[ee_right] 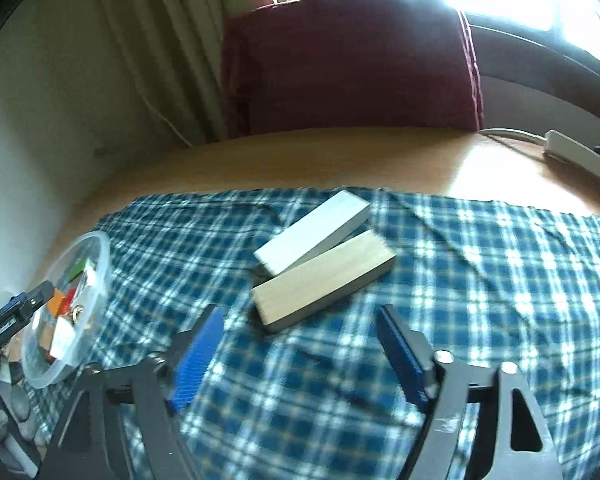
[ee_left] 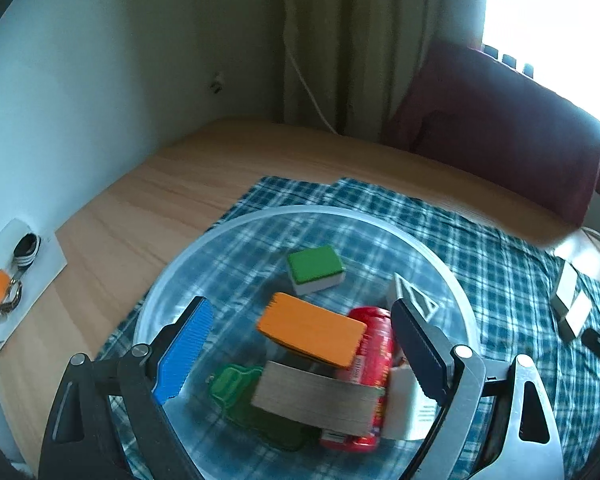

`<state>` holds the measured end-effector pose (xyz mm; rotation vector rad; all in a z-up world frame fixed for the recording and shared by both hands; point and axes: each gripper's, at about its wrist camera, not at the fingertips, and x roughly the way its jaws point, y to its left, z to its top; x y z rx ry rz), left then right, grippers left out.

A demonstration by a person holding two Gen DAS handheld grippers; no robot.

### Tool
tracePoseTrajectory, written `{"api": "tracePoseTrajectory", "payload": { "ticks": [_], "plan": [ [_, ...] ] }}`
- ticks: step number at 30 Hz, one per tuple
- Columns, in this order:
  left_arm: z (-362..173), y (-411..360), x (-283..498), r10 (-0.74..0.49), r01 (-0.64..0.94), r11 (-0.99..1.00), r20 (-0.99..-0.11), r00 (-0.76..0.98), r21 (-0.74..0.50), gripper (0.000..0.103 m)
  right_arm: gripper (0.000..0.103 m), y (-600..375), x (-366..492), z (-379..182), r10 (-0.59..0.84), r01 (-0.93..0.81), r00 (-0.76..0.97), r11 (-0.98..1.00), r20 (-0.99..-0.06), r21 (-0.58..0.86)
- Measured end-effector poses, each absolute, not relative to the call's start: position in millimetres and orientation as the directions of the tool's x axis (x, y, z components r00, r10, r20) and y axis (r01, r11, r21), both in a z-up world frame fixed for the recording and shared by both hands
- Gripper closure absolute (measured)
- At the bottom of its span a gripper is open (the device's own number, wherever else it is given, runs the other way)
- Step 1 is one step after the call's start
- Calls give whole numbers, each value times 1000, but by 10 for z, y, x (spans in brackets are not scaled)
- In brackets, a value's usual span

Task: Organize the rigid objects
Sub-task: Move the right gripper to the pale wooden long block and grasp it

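A clear round plastic bowl (ee_left: 260, 220) sits on the blue checked cloth (ee_left: 480, 248). Inside lie a green-topped block (ee_left: 315, 266), an orange block (ee_left: 310, 330), a red can (ee_left: 374, 344), a grey-brown block (ee_left: 318, 398), a dark green flat piece (ee_left: 240, 390) and a white piece (ee_left: 400, 408). My left gripper (ee_left: 302, 344) hangs open just above the bowl, with nothing between its fingers. In the right wrist view a white block (ee_right: 312, 232) and a pale wooden block (ee_right: 324, 278) lie side by side on the cloth. My right gripper (ee_right: 300, 344) stands open just short of them. The bowl (ee_right: 66, 308) shows at far left.
The wooden table (ee_left: 204, 168) runs to a pale wall on the left and a dark red cushion (ee_right: 352, 60) at the back. A paper with keys (ee_left: 12, 284) lies at the left edge. A white power strip (ee_right: 580, 156) lies at the back right.
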<state>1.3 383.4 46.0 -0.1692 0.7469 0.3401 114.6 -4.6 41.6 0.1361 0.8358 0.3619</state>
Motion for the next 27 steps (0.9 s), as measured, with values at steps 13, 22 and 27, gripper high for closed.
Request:
{"api": "tracePoseTrajectory", "payload": {
  "ticks": [13, 22, 27],
  "plan": [
    [426, 3685, 75, 231, -329, 944, -701, 675, -5, 12, 13, -58, 1533, 430, 390, -370, 565, 907, -727, 199],
    [366, 3634, 123, 240, -325, 946, -710, 662, 16, 12, 9, 39, 1611, 383, 403, -451, 535, 879, -742, 152],
    [340, 3616, 139, 241, -323, 946, -716, 656, 22, 12, 6, 83, 1555, 346, 400, -485, 528, 866, -749, 121]
  ]
}}
